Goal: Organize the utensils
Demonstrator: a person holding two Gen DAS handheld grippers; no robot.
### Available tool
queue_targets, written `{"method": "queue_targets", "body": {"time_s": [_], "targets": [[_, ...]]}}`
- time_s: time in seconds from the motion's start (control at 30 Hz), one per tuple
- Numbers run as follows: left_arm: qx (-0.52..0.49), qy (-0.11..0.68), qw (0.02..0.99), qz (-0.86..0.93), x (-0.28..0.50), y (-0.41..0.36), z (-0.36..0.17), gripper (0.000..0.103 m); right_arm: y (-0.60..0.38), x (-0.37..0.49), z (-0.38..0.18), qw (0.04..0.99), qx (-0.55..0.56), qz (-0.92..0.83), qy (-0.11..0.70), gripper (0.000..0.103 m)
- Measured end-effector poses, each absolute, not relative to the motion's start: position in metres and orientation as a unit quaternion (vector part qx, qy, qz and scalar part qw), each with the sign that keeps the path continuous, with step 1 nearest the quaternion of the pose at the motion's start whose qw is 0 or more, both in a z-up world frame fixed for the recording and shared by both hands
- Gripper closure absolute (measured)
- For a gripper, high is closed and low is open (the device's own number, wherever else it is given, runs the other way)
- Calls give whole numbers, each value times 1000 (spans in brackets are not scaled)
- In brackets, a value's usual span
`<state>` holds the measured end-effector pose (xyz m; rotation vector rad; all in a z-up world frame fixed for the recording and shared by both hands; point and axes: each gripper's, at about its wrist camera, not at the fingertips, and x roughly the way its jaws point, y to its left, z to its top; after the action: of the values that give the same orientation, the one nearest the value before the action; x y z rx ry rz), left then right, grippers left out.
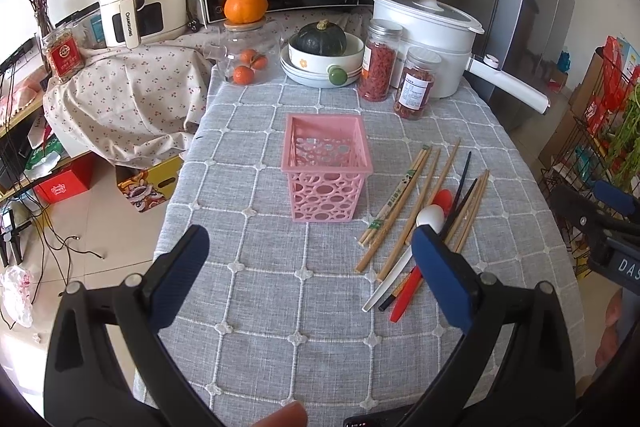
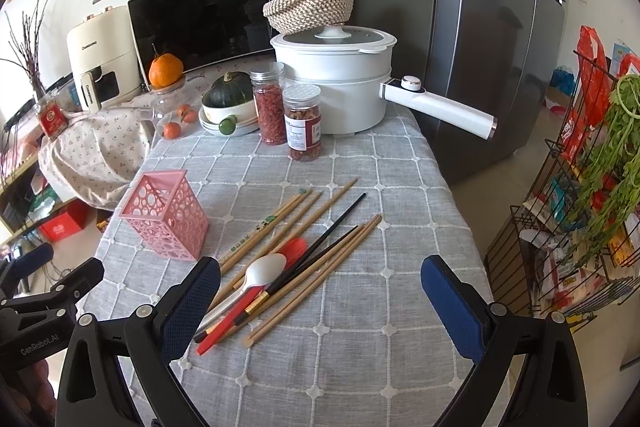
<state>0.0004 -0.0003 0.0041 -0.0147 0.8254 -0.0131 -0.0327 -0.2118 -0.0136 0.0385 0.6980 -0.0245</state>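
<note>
L gripper [image 1: 308,259] + R gripper [image 2: 320,287] both wide open, empty | risk: I topple light pink perforated plastic basket [image 1: 326,171] dropping in bamboo chopsticks [image 2: 288,223] lying right of it

1. We hold our left gripper [image 1: 310,253] tilted downward, jaws spread wide, gripping nothing.
2. Our right gripper [image 2: 320,285] tilts downward too, jaws wide apart and empty.

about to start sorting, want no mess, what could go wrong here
1. The wooden chopsticks, white plastic spoon and red plastic spoon lie crossed in one pile; lifting one may drag others.
2. The empty pink perforated plastic basket looks light; dropped utensils might tip it.
</note>
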Motion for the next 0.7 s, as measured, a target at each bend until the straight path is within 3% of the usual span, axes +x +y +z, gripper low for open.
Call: {"method": "queue_targets", "body": {"time_s": [0.7], "targets": [[-8, 392, 920, -10, -2, 0, 6, 2, -209, -30, -13, 940, 21, -6, 340, 2]]}}
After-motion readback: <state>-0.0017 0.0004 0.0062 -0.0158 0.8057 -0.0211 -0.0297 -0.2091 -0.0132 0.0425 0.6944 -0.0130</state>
